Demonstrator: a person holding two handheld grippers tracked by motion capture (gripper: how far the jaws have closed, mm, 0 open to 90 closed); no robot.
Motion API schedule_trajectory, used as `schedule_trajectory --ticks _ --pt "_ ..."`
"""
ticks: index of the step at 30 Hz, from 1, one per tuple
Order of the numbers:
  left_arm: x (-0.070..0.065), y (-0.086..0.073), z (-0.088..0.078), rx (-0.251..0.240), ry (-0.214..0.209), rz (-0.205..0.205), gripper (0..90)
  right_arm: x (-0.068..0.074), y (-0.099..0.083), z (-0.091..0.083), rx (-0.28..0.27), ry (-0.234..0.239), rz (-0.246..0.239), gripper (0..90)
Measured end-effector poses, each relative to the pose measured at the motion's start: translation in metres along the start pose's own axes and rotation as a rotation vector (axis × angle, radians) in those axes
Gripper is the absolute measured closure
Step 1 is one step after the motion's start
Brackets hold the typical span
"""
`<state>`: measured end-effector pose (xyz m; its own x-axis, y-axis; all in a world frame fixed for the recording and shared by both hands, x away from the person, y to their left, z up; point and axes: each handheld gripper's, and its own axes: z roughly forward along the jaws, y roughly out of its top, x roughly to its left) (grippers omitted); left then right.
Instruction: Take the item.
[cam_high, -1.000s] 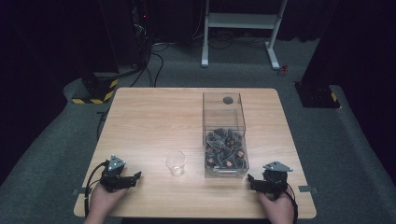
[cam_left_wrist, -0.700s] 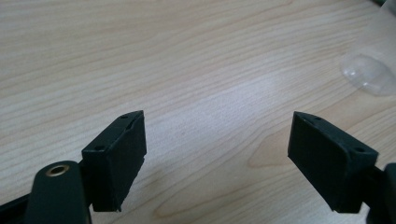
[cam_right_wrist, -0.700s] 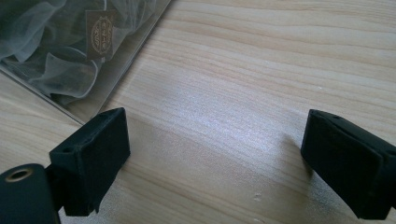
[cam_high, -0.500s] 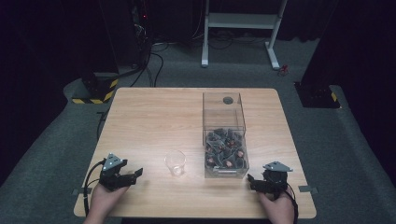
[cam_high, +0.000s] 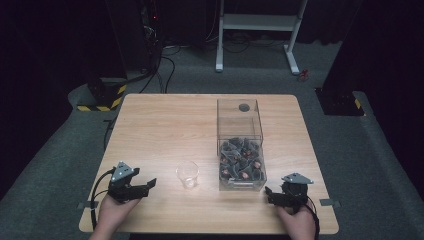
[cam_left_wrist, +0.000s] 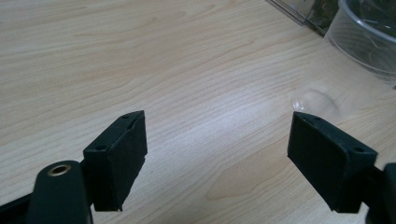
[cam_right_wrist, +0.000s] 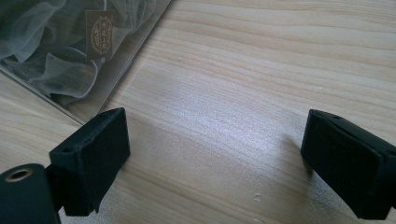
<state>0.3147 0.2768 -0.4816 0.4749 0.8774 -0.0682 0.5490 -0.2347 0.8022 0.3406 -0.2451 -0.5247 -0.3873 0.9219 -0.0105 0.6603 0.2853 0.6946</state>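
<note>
Two grippers rest at the table's (cam_high: 165, 125) near edge, left gripper (cam_high: 150, 184) and right gripper (cam_high: 268, 193) both spread wide, holding nothing; one clear cup (cam_high: 187, 174) stands beside one clear box (cam_high: 240, 145) of small dark pieces.

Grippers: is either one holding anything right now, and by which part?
Nothing is held. The left gripper and right gripper both stand open over bare table.
</note>
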Motion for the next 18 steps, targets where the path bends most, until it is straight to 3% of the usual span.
schedule_trajectory --ticks 10,18 --pt "-0.017 0.019 -0.003 -0.018 -0.022 0.038 20.1 -0.001 0.0 0.0 0.0 0.005 -0.006 7.9" --pt "-0.031 0.039 -0.003 -0.06 -0.045 0.058 20.6 -0.001 0.0 0.0 -0.001 0.004 -0.004 7.8"
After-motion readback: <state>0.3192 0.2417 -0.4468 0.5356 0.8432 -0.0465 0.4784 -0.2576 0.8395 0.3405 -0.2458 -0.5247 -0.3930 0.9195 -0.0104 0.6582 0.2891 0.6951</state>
